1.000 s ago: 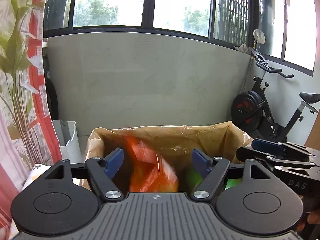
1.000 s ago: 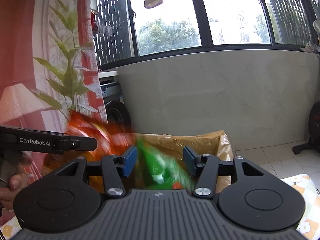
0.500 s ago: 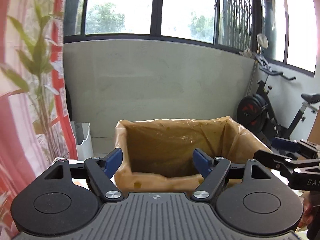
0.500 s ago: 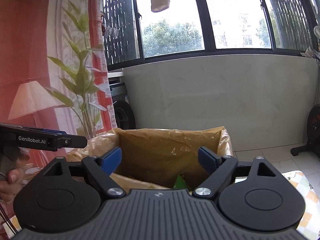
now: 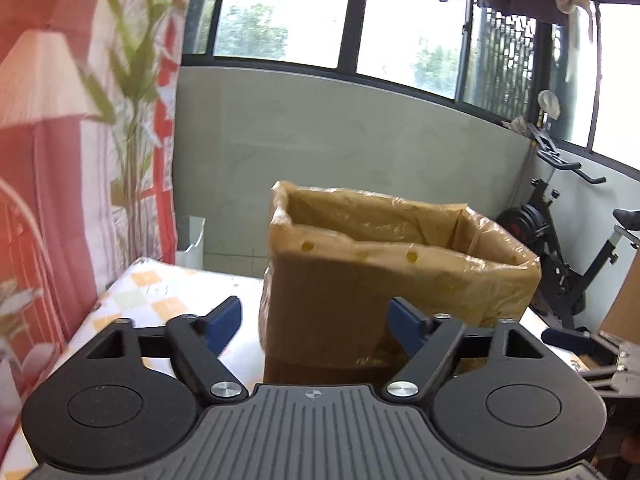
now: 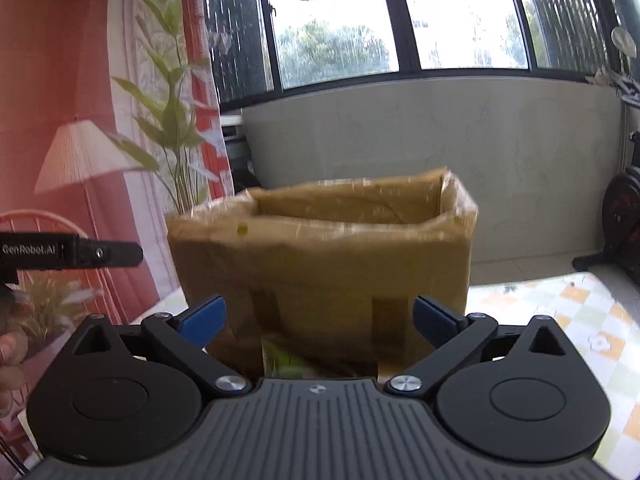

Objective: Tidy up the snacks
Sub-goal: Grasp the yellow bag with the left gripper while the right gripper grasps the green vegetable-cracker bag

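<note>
- Balcony-like room: grey marbled wall under dark-framed windows, exercise bike (image 5: 560,264) to the right of the cardboard box (image 5: 360,280), red curtain (image 6: 80,80) printed with leaves and a lamp to its left.
- Bench (image 6: 560,300) under the box, covered in soft checked cloth, white with orange and green squares.
- Box: brown corrugated card, upright, open-topped, lined with crinkly translucent plastic folded over the rim; small round holes in the near wall.
- Left gripper (image 5: 316,320): blue-padded fingers wide apart, just opened further, gripping nothing, box front between them in view.
- Right gripper (image 6: 318,318): fingers spread wide, freshly opened, empty.
- Snack packet (image 6: 284,356): green and white, glossy, peeking at the foot of the box in the right wrist view; inside of box hidden from here, contents not visible.
- Risks, as judgement: light box likely to slide or tip on the cloth if knocked by either gripper; loose liner prone to snagging on a finger; slippery packet apt to crush or slip under a poor pinch; grippers close enough to collide.
</note>
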{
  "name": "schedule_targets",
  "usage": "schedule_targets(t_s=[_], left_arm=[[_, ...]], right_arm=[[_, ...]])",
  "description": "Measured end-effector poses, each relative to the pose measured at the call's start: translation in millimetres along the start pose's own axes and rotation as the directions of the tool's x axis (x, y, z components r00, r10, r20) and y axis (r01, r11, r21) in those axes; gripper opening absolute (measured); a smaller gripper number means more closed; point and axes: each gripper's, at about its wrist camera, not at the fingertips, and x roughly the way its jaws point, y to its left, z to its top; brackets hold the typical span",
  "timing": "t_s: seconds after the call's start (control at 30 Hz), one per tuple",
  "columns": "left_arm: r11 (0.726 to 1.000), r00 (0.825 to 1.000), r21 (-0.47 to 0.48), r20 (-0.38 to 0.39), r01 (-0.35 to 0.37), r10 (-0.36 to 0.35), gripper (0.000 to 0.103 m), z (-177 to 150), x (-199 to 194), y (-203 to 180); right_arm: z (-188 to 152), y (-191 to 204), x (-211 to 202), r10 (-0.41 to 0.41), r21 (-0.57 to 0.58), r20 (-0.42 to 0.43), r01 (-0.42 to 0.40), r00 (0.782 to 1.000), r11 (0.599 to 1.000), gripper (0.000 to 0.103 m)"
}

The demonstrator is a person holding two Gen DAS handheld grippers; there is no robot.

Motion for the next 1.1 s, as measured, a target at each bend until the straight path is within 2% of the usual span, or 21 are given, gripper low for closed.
schedule_targets(t_s=[0.13,0.2,0.27,0.43,0.53,0.73,0.8,0.87,0.97,1.1], left_arm=[[0.999,0.999,-0.044,-0.035,0.013,-0.014,0.093,-13,6,7],[0.999,0.998,-0.044,-0.062,-0.008,0.005,0.093,-18,11,8],[0.999,0.996,-0.035,-0.089,-0.034,0.031,0.093,-24,15,8],[0.997,0.988,-0.058,-0.146,-0.052,0.043,0.093,-40,23,13],[0.997,0.986,-0.073,-0.166,-0.038,0.025,0.093,-48,23,14],[0.999,0.981,-0.043,-0.196,0.007,-0.016,0.093,-56,24,4],[0.999,0.977,-0.043,-0.211,0.023,-0.032,0.093,-60,26,0],[0.999,0.973,-0.041,-0.227,0.034,-0.043,0.092,-64,28,-5],[0.999,0.967,-0.035,-0.250,0.041,-0.049,0.092,-71,30,-14],[0.997,0.956,-0.062,-0.283,0.056,-0.071,0.092,-77,33,-21]], right_arm=[[-18,1,10,-0.001,0.001,-0.079,0.001,0.997,1.000,0.102],[-27,-1,15,0.004,0.013,-0.112,-0.003,0.994,1.000,0.103],[-34,-2,23,0.011,0.027,-0.156,-0.007,0.988,1.000,0.103],[-48,-5,40,-0.015,0.017,-0.237,0.020,0.971,1.000,0.103],[-54,-10,47,-0.005,0.018,-0.283,0.010,0.959,1.000,0.103],[-56,-17,44,0.029,0.039,-0.278,-0.019,0.960,0.999,0.099],[-57,-15,41,0.050,0.012,-0.278,-0.049,0.959,0.999,0.094],[-58,-12,35,0.059,-0.036,-0.267,-0.071,0.962,0.997,0.084],[-60,-16,25,0.080,-0.046,-0.250,-0.095,0.965,0.994,0.077],[-61,-21,13,0.070,-0.063,-0.229,-0.087,0.971,0.994,0.073]])
